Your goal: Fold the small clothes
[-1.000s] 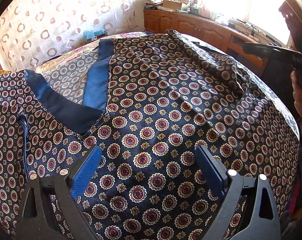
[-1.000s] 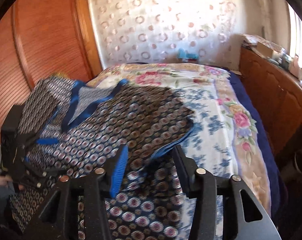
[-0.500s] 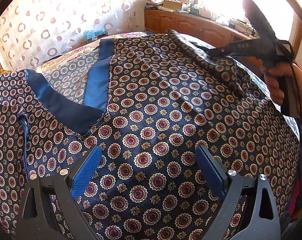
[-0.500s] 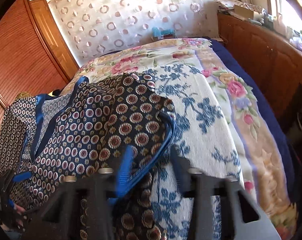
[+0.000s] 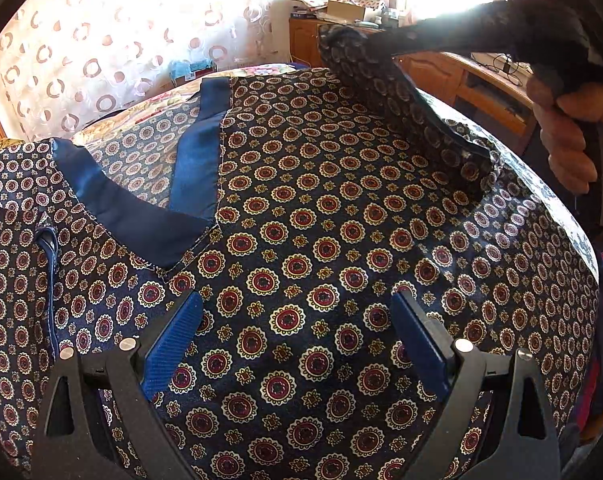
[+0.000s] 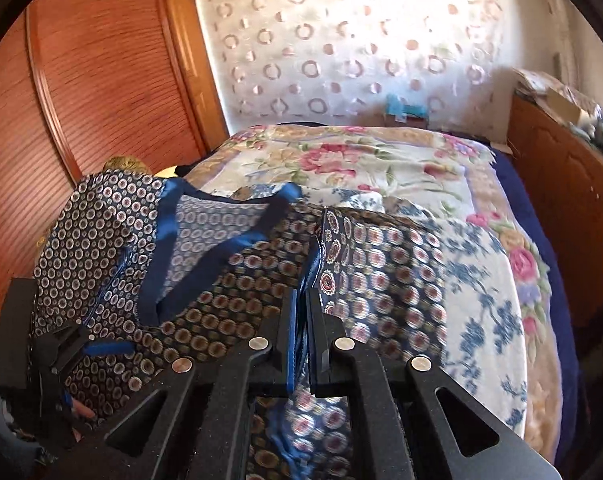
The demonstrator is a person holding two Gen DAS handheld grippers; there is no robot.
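Observation:
A navy top with a red and cream medallion print (image 5: 301, 240) lies spread on the bed, its plain blue V-neck band (image 5: 141, 220) at the left. My left gripper (image 5: 297, 328) is open and hovers just over the chest of the top. My right gripper (image 6: 305, 320) is shut on the top's sleeve (image 6: 377, 272), gripping its blue-trimmed edge. In the left wrist view the right gripper (image 5: 501, 32) holds that sleeve (image 5: 405, 104) lifted above the garment at the upper right.
The bed carries a floral blanket (image 6: 381, 160). A wooden wardrobe (image 6: 81, 100) stands to the left of the bed and a wooden cabinet (image 6: 561, 200) along its right. A curtain with ring patterns (image 6: 341, 48) hangs behind.
My right gripper has closed on the sleeve edge and raised it off the bed. The left gripper has stayed still and open.

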